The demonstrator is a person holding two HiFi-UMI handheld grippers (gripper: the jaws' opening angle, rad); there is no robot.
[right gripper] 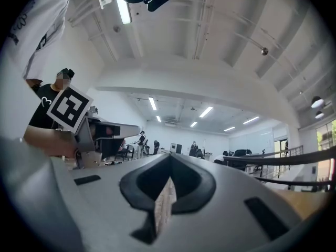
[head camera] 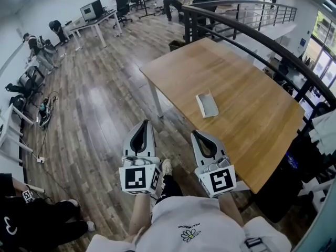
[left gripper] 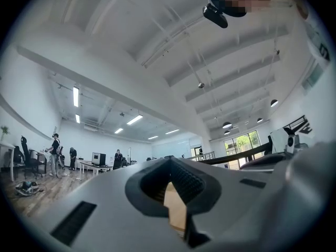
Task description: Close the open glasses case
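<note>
So we're holding both grippers out in front of us, side by side, over the wood floor (head camera: 100,104). The left gripper (head camera: 141,123) has its jaws pressed fully together with nothing in them. In its own view (left gripper: 170,161) the tips meet in a point and only a sliver of the wooden table shows through the gap behind them. The right gripper (head camera: 198,134) is the same: jaws closed and empty, with the tips touching in its own view (right gripper: 170,157). It sits just beside the near edge of the table (head camera: 252,114).

The glasses case (head camera: 207,104) is pale grey and lies open on the tabletop, lid up. It's toward the near-left part of the table, well apart from both grippers and a bit closer to the right one. Neither gripper touches it.

A dark curved railing (head camera: 247,41) runs along the table's far and right sides. Far off to the left there's a desk (head camera: 97,22) with a monitor (head camera: 92,9).
</note>
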